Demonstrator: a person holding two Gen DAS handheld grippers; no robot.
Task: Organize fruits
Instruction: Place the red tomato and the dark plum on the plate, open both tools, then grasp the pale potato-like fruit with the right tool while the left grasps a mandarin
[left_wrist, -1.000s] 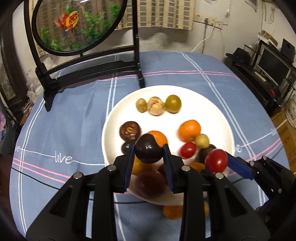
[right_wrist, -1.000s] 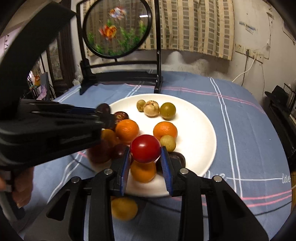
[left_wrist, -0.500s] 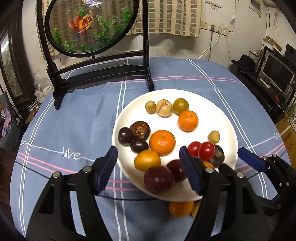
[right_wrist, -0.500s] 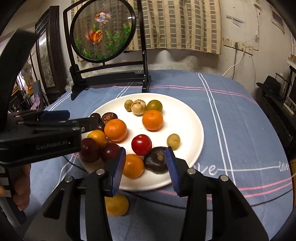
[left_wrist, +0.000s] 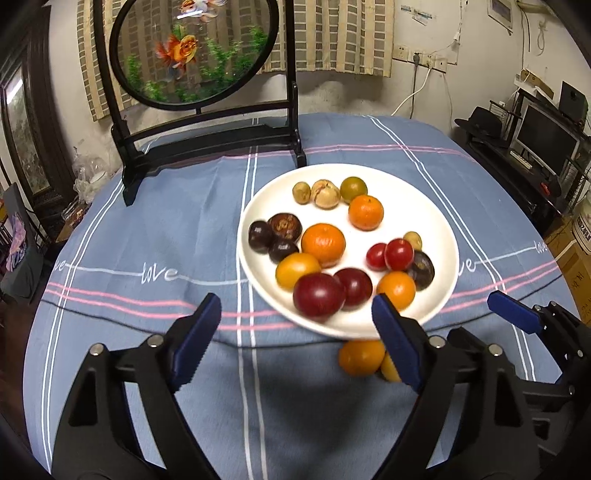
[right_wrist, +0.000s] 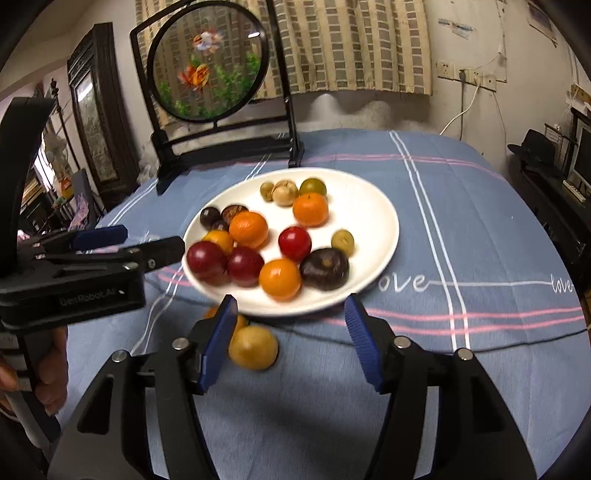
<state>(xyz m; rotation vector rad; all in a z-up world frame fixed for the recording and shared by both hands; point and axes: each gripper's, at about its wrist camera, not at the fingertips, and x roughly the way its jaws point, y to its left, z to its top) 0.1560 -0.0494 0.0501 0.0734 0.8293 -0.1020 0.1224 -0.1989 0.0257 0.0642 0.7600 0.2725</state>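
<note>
Through my left wrist view, my left gripper (left_wrist: 295, 328) hangs over the near edge of the desk (left_wrist: 147, 229), its jaws spread wide and opening further, with nothing between them but blue cloth. The white plate (left_wrist: 436, 229) sits just beyond the jaw tips, loaded with fruit: two dark red plums (left_wrist: 319, 295) at the near rim, a yellow-orange fruit (left_wrist: 297, 269) behind them, mandarins (left_wrist: 324, 244) in the middle, a pair of cherry tomatoes (left_wrist: 399, 254) to the right, dark chestnut-like fruits (left_wrist: 284, 227) on the left and three pale green-brown ones at the far rim. Two orange fruits (left_wrist: 361, 357) lie off the plate on the cloth, just below its near rim and partly behind my right-hand jaw. My right gripper (left_wrist: 517, 317) shows at the lower right edge.

Through my right wrist view, my right gripper (right_wrist: 291, 339) is also empty, its jaws parted and opening, aimed at the plate's near rim (right_wrist: 295, 310). A yellowish stray fruit (right_wrist: 253, 347) lies on the cloth just beside my left-hand jaw, with a second orange one mostly hidden behind that jaw. My left gripper (right_wrist: 110, 243) reaches in from the left, held by a hand (right_wrist: 51, 373).

I judge I am between picks: both jaws free, most fruit on the plate. The next move, I think, is to collect the strays on the cloth. That calls for lowering one set of jaws around a round fruit without nudging it, since it could roll, then closing gently and lifting it onto the plate.
</note>
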